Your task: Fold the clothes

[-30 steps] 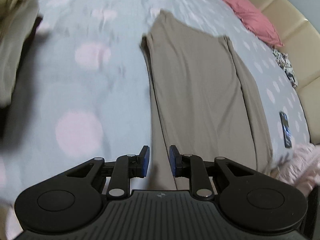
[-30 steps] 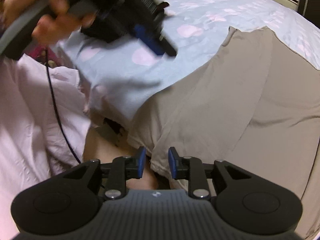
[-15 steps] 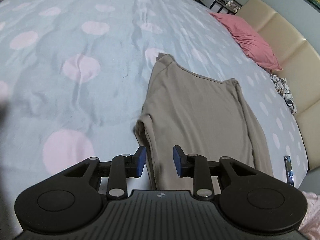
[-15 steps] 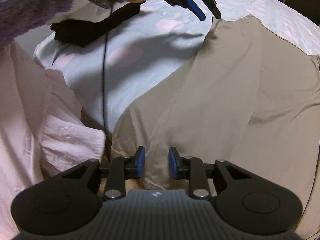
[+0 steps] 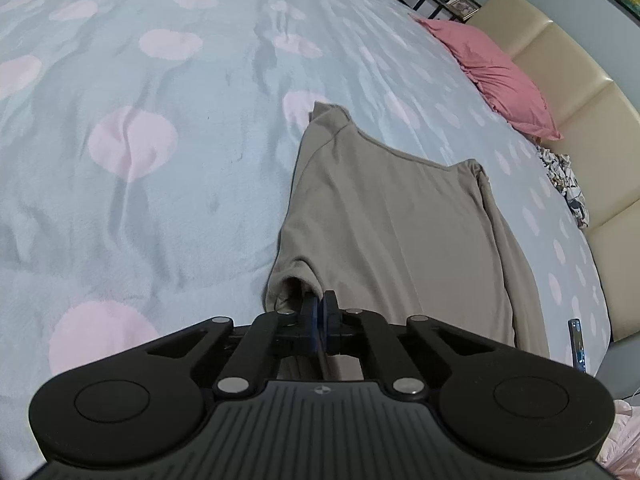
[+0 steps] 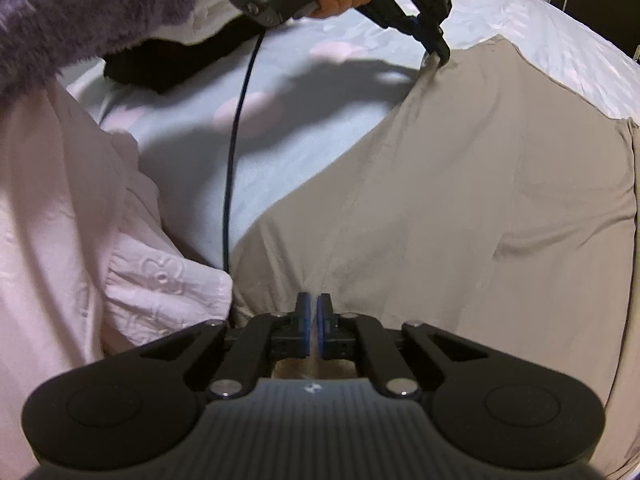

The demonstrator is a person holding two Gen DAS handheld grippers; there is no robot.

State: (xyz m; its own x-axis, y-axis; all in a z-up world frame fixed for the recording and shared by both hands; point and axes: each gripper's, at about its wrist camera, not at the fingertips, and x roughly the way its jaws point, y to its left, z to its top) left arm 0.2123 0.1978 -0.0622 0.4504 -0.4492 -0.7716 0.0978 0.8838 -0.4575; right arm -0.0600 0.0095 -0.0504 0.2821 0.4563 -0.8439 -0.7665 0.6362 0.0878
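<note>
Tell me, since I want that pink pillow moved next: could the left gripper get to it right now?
Probably not. The left gripper is shut on the beige shirt edge, and the pink pillow lies far across the bed by the headboard. Nothing blocks the way.

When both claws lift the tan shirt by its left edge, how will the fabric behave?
The tan shirt looks thin and creased, so it will probably droop between the left claw and right claw. It likely weighs little. On the fleecy bedspread, the trailing part may drag.
</note>
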